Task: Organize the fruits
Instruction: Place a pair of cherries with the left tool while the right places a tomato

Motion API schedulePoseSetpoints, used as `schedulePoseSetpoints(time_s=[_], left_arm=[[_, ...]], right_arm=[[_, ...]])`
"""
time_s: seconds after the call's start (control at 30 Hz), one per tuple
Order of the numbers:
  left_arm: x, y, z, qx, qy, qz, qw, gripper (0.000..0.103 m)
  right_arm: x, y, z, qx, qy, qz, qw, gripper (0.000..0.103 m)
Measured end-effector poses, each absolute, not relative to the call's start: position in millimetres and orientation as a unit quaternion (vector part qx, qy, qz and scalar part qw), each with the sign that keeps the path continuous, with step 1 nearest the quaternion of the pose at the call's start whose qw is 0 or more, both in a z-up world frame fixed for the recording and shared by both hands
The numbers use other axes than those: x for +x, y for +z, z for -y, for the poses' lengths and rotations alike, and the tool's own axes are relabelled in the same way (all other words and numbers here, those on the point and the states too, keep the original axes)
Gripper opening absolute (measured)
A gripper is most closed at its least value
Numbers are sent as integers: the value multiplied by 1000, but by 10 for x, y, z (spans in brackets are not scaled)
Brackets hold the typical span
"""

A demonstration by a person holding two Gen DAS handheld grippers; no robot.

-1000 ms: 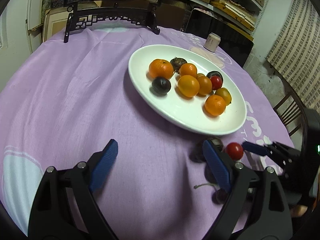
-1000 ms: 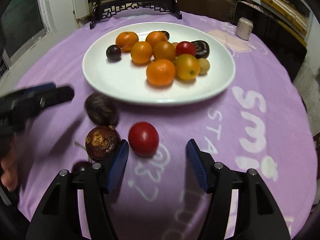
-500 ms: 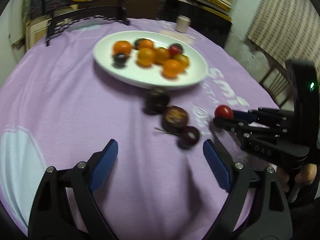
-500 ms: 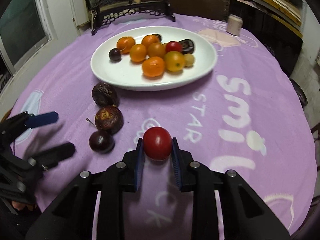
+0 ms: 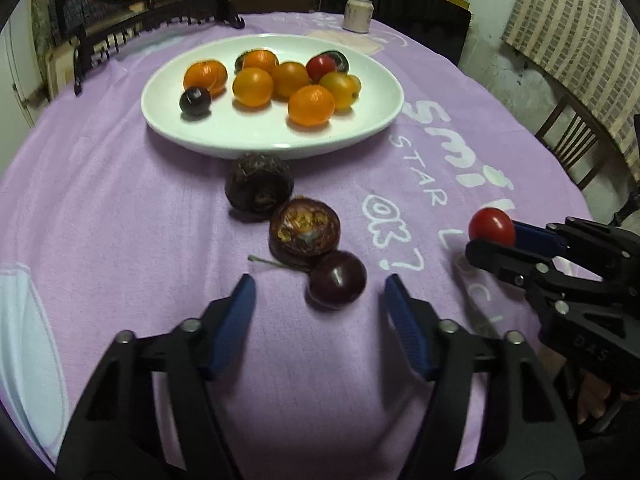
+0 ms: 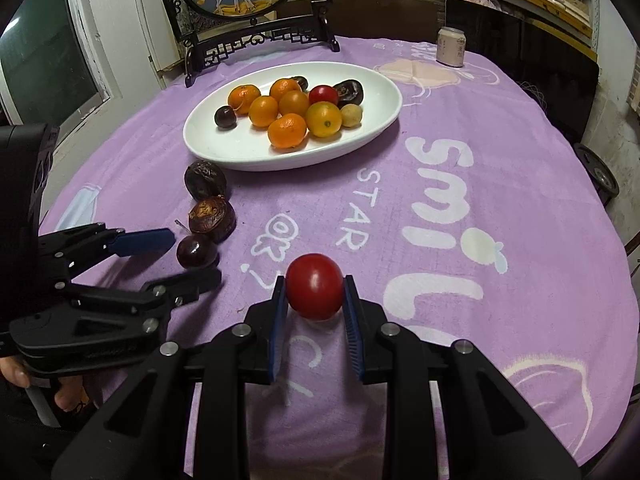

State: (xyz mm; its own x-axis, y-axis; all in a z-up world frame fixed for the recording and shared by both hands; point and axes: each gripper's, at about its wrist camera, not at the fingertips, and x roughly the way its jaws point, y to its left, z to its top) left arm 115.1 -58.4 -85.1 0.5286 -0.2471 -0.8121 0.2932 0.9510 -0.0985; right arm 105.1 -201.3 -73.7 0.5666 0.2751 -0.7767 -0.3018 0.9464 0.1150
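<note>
Right gripper (image 6: 315, 300): clamped on red tomato (image 6: 314, 286), above purple cloth (image 6: 440, 208).
Left gripper (image 5: 318, 304): spread wide, dark plum (image 5: 337, 279) between fingertips.
White plate (image 6: 240, 152): heaped with fruit.

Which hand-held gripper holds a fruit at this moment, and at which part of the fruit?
The right hand-held gripper holds the red tomato, pinched at its two opposite sides. The left hand-held gripper is open and holds nothing; a dark plum lies between its fingers.

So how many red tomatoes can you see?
2. One red tomato is squeezed between the right gripper's fingers, above the purple cloth. The other tomato sits on the white plate among the oranges. More could hide behind the pile.
</note>
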Motion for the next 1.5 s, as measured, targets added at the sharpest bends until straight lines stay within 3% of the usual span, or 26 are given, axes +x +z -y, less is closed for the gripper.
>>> schedulePoseSetpoints(time_s=[0.03,0.1,0.17,0.87,1.17,1.5], left_arm=[[1154,-851,594,28,-155,-459,874,57],[1155,-851,600,29,-155,-457,875,37],[1155,-844,591,21,-166,-459,873,29],[1202,-434,367,1,-174,-424,889,29],[1867,-46,263,4,-128,-389,912,29],[2812,122,311,10,-102,-394,913,30]], right_arm=[[1057,-747,2012,-14,165,-437,884,27],[1058,-757,2004,-12,167,-439,883,27],[1057,-757,1987,-14,169,-439,883,27],[1186,-522,1710,-32,200,-421,884,27],[1942,-154,1526,-34,203,-399,894,27],[2882,-168,1428,-35,174,-426,887,27]])
